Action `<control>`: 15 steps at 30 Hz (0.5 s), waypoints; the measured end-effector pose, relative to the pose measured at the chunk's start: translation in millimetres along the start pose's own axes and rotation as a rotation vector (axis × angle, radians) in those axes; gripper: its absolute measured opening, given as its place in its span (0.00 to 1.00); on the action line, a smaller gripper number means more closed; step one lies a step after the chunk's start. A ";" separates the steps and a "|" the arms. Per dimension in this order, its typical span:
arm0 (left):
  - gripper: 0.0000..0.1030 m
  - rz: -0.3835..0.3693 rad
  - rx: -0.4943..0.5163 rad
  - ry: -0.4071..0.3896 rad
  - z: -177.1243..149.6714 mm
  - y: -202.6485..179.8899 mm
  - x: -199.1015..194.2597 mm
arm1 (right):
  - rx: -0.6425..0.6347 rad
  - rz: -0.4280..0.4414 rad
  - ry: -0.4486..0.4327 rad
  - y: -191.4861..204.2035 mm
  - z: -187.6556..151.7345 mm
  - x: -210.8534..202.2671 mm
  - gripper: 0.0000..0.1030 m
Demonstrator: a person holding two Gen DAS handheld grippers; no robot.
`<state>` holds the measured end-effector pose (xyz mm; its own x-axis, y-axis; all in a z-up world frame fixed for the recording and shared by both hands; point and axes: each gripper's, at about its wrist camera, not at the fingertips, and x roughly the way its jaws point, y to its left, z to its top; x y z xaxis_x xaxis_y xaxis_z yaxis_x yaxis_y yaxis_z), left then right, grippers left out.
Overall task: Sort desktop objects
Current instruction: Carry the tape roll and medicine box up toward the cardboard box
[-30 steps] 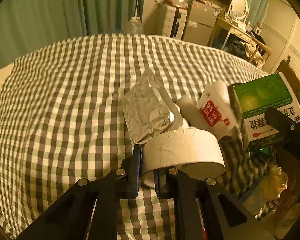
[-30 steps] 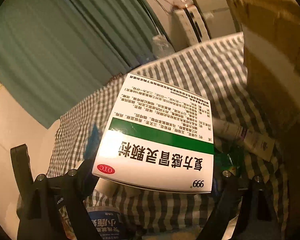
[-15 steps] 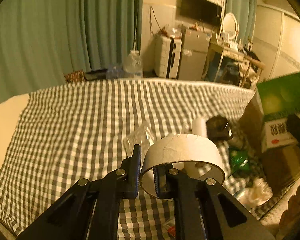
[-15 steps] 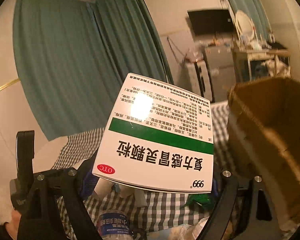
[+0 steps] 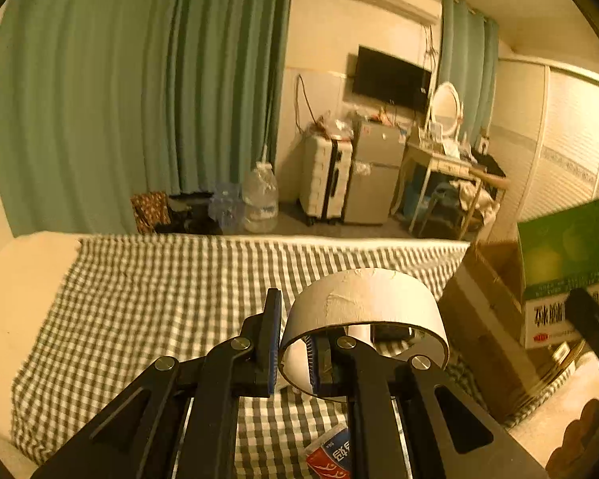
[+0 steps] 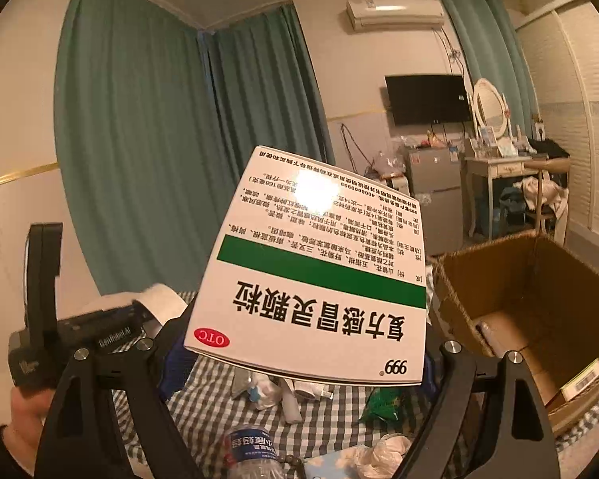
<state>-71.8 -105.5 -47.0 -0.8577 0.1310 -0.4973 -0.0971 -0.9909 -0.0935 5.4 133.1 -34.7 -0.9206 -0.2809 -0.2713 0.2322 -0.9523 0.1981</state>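
Observation:
My left gripper (image 5: 293, 343) is shut on the wall of a white tape roll (image 5: 363, 303) and holds it high above the checked cloth (image 5: 159, 299). My right gripper (image 6: 299, 359) is shut on a white and green medicine box (image 6: 315, 279), held up in the air; the box also shows at the right of the left wrist view (image 5: 563, 275). An open cardboard box (image 6: 539, 311) stands to the right and shows in the left wrist view (image 5: 483, 319) too. The left gripper and its tape roll show at the left of the right wrist view (image 6: 155, 299).
Below the medicine box lie a water bottle (image 6: 251, 455), a small white tube (image 6: 291, 403), a green packet (image 6: 383, 403) and crumpled wrapping (image 6: 379, 455). A red and white packet (image 5: 331, 455) lies under the left gripper. Furniture stands beyond the bed.
Both grippers have risen, the left with the tape roll and the right with the medicine box. The objects on the cloth have dropped low in both views and the open cardboard box has come into sight.

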 end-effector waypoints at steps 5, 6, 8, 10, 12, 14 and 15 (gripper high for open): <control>0.11 -0.022 0.025 -0.050 6.5 -7.9 -36.7 | -0.022 -0.018 -0.016 8.5 7.5 -28.4 0.83; 0.11 -0.015 0.029 -0.061 6.5 -9.8 -43.8 | -0.028 -0.016 -0.017 7.9 9.1 -32.2 0.83; 0.11 -0.014 0.026 -0.085 10.2 -12.5 -58.4 | -0.048 -0.015 -0.021 8.8 11.9 -42.9 0.83; 0.11 -0.021 0.026 -0.093 14.0 -16.0 -68.7 | -0.062 -0.019 -0.028 7.8 14.8 -53.8 0.83; 0.11 -0.031 0.027 -0.098 16.2 -19.8 -77.8 | -0.066 -0.021 -0.044 6.0 20.5 -66.0 0.83; 0.11 -0.042 0.023 -0.108 17.6 -22.4 -86.3 | -0.057 -0.025 -0.070 2.6 28.6 -81.4 0.83; 0.11 -0.045 0.020 -0.111 17.8 -24.2 -89.7 | -0.054 -0.027 -0.079 0.9 32.6 -87.1 0.83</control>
<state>-1.5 -93.8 15.2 -0.9026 0.1724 -0.3945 -0.1462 -0.9846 -0.0956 75.6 160.6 19.8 -0.9482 -0.2465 -0.2002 0.2213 -0.9650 0.1404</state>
